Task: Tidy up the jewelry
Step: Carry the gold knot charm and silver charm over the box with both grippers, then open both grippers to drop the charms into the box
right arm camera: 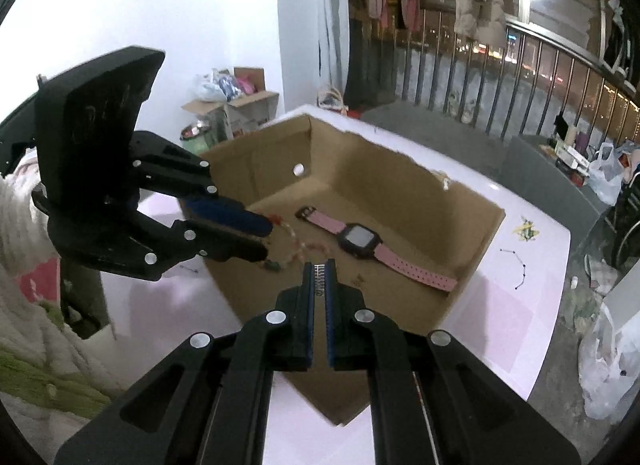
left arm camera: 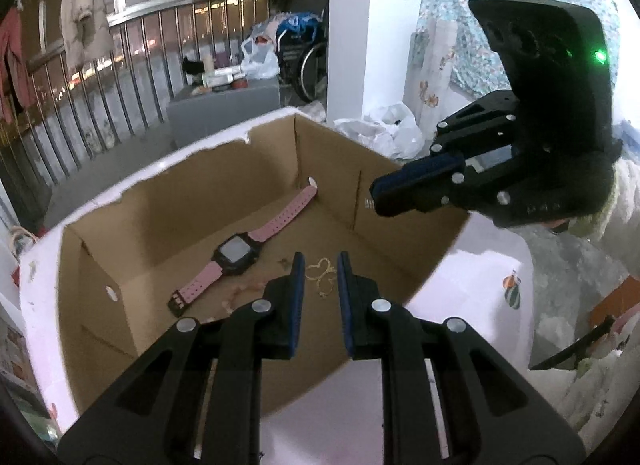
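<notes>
Just past the left claw [left arm camera: 320,265], whose blue-padded fingers stood apart with nothing between them, lay a thin gold tangle [left arm camera: 321,275], too fine to make out clearly. The right claw [right arm camera: 319,271] pinched a small silver toothed clip [right arm camera: 319,280], its lower part hidden between the pads. A blurred beaded strand [right arm camera: 294,243] lay near the left claw's tips. Beyond both lay a pink-strapped black watch [left arm camera: 236,252] on the floor of the open cardboard box [left arm camera: 224,169], which sat on a pale pink table [right arm camera: 516,305] beside a balcony railing [left arm camera: 100,77].
</notes>
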